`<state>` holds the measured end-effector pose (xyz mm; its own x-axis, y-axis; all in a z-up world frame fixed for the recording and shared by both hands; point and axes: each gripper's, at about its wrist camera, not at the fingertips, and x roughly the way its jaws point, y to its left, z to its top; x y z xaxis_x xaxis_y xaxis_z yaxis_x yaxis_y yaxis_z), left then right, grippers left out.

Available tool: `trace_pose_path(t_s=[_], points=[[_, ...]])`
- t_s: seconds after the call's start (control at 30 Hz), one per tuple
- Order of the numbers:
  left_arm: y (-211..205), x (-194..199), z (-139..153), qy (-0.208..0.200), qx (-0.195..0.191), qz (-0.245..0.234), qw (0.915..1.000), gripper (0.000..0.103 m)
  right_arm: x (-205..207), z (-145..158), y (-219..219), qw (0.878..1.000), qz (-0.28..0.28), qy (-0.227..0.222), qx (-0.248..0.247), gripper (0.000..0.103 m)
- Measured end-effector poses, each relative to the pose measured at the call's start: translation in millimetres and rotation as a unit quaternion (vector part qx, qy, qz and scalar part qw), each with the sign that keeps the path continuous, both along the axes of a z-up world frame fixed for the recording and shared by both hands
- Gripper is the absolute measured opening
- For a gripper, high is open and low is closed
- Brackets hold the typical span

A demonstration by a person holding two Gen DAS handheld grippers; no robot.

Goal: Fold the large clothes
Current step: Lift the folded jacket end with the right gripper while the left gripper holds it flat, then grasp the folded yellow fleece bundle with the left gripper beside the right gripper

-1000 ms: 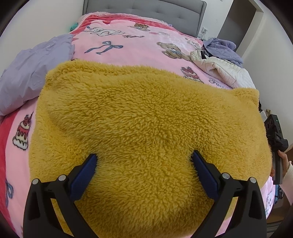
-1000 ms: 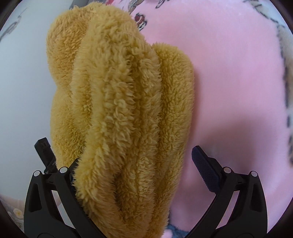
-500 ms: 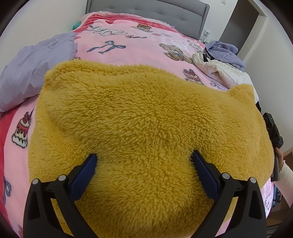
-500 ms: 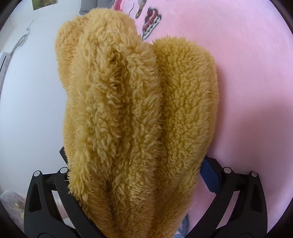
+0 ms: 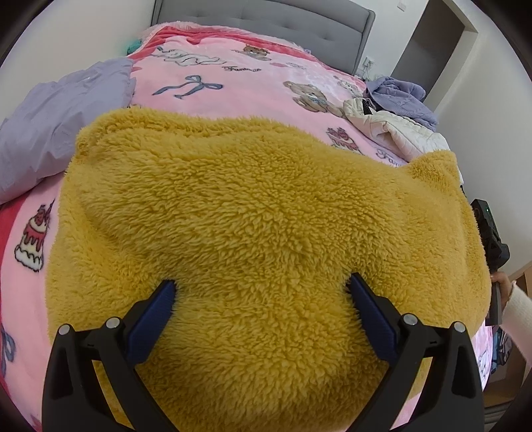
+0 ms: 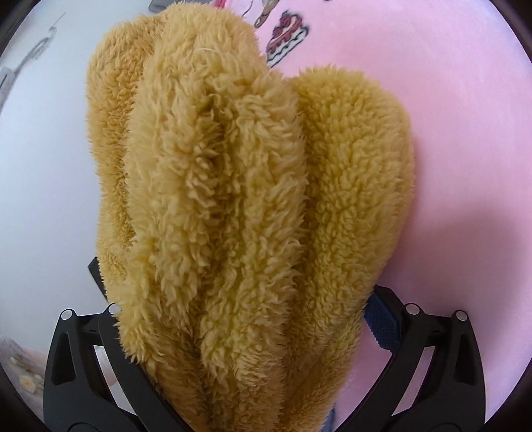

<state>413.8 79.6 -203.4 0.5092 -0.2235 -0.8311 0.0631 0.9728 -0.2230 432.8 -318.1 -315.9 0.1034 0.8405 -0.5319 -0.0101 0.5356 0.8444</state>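
A large mustard-yellow fleece garment (image 5: pixel 252 212) lies spread across the pink bed. My left gripper (image 5: pixel 259 292) is wide open, its blue pads (image 5: pixel 156 315) pressed onto the fleece near its front edge. In the right wrist view the garment's bunched edge (image 6: pixel 239 206) fills the space between my right gripper's fingers (image 6: pixel 246 319). The jaws stand wide with thick folds between them; the left pad is hidden by fleece, and whether they clamp it is unclear. The right gripper also shows at the right edge of the left wrist view (image 5: pixel 492 246), at the garment's right end.
The pink cartoon-print blanket (image 5: pixel 232 79) covers the bed. A lilac garment (image 5: pixel 56 119) lies at the left. A white quilted jacket (image 5: pixel 395 129) and a purple garment (image 5: pixel 402 96) lie at the back right. A grey headboard (image 5: pixel 266 20) stands behind.
The right gripper has pushed further onto the bunched fleece edge, which now fills more of the space between its fingers. The left gripper has stayed in place on the garment.
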Motion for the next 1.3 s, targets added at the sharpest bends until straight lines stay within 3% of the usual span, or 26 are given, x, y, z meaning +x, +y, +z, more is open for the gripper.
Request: trace_pose_path(t_s=[0.07,0.13,0.33,0.43,0.63,0.77,0.87,0.97,1.07,1.2,1.3], points=[[1,-2,-1,-0.004,-0.005,0.003,1.0000,0.099,-2,8,-3,1.000,-0.004,0.003,-0.021,0.082],[1,-3,0,-0.009,-0.008,0.006,0.9999,0.099,-6,22,-8,0.999,-0.013,-0.014,-0.042,0.064],[1,-3,2,-0.008,-0.013,0.003,0.9999,0.099,-17,46,-9,0.993,-0.006,-0.039,-0.108,0.048],[6,-1,4,0.000,-0.027,0.004,0.9996,0.099,-21,55,-7,0.989,-0.002,-0.048,-0.142,0.047],[35,-6,28,-0.013,-0.101,0.024,0.9945,0.098,-29,59,-9,0.986,-0.008,-0.026,-0.167,0.045],[74,-13,38,-0.028,-0.111,0.036,0.9928,0.098,-27,68,-8,0.982,-0.007,-0.030,-0.184,0.045],[122,-13,32,-0.014,-0.114,0.059,0.9917,0.098,-28,72,-10,0.982,-0.007,-0.028,-0.184,0.046],[175,-4,10,0.023,-0.171,0.084,0.9813,0.098,-25,90,11,0.981,-0.007,-0.026,-0.192,0.046],[199,16,-18,0.073,-0.208,0.061,0.9735,0.098,-18,83,55,0.979,-0.013,-0.022,-0.201,0.047],[206,41,-56,0.128,-0.267,0.018,0.9551,0.098,-17,82,65,0.978,-0.014,-0.027,-0.208,0.049],[201,53,-72,0.142,-0.291,-0.010,0.9461,0.098,-18,83,68,0.976,-0.019,-0.022,-0.217,0.052]])
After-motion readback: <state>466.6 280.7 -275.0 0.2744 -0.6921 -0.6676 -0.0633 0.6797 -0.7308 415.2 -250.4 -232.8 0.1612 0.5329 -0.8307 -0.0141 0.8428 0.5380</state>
